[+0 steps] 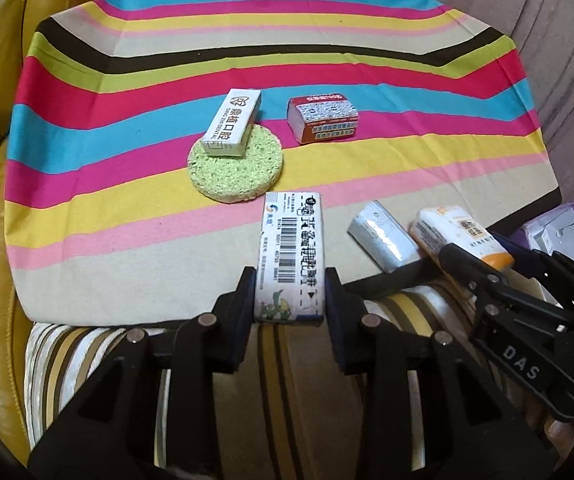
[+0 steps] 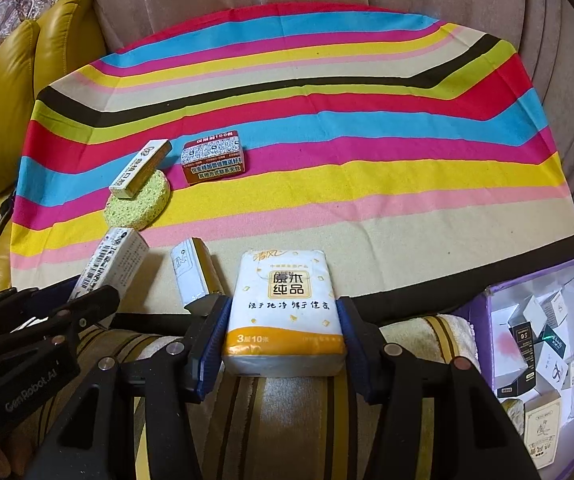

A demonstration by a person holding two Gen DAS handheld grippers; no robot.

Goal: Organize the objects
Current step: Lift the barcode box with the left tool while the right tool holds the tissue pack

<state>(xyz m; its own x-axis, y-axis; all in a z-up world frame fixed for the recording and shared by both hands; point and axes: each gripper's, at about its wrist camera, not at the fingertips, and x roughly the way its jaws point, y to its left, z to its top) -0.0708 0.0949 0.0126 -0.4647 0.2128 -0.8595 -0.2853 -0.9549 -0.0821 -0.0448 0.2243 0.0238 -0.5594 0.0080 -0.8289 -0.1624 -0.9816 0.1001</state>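
Striped cloth [image 1: 367, 64], bright bands, spread flat over a cushioned seat as the work surface. Left gripper [image 1: 289, 280] clamped on a white barcode box [image 1: 289, 256], held by its long sides near one end, lifted at the cloth's near edge. Right gripper [image 2: 283, 320] squeezes a soft tissue pack [image 2: 285, 312] across its width; plastic wrap, glossy, pillow-shaped, orange band at the bottom. Both grips sit low on the items, probably for carrying. Purple bin [image 2: 491, 320] to the right already holds small cartons, so likely the destination. On the cloth: a round green sponge [image 1: 235, 168], porous, with a white carton [image 1: 233, 124] lying tilted across it; a red packet [image 1: 323, 120] just beside; a small white pack [image 1: 383, 240] near the edge.
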